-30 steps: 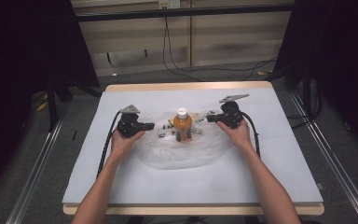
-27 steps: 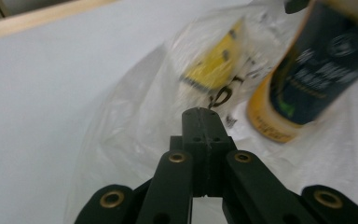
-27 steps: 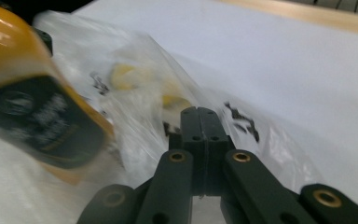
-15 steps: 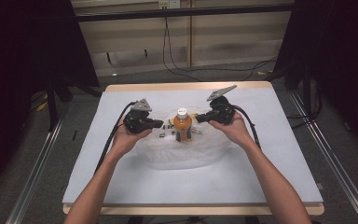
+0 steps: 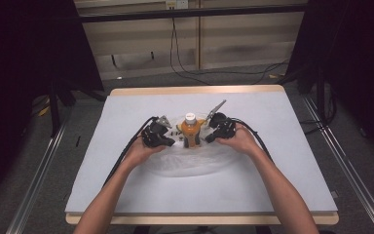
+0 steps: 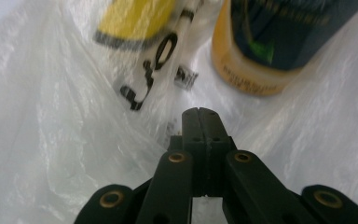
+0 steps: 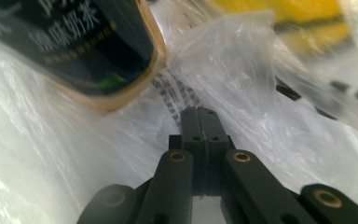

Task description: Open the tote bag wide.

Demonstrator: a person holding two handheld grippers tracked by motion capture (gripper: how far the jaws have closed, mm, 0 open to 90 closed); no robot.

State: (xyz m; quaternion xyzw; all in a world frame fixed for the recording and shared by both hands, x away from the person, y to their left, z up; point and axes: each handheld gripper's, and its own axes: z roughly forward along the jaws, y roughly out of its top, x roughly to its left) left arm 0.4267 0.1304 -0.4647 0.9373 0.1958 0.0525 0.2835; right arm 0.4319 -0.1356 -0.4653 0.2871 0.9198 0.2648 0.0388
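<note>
While upright, orange bottle (image 5: 193,131), white cap, dark label, on clear plastic bag (image 5: 190,161)

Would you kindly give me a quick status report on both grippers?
Left gripper shut on plastic bag. Right gripper shut on it too. Bottle upright between them. Nothing blocking.

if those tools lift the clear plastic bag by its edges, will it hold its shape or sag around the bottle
Probably sag. The plastic bag looks thin, crinkled and spread flat on the table, so it should drape. The bottle stands upright in it, full of orange drink, so its weight would likely pull the film down, and it may tip as the floor gathers.
</note>
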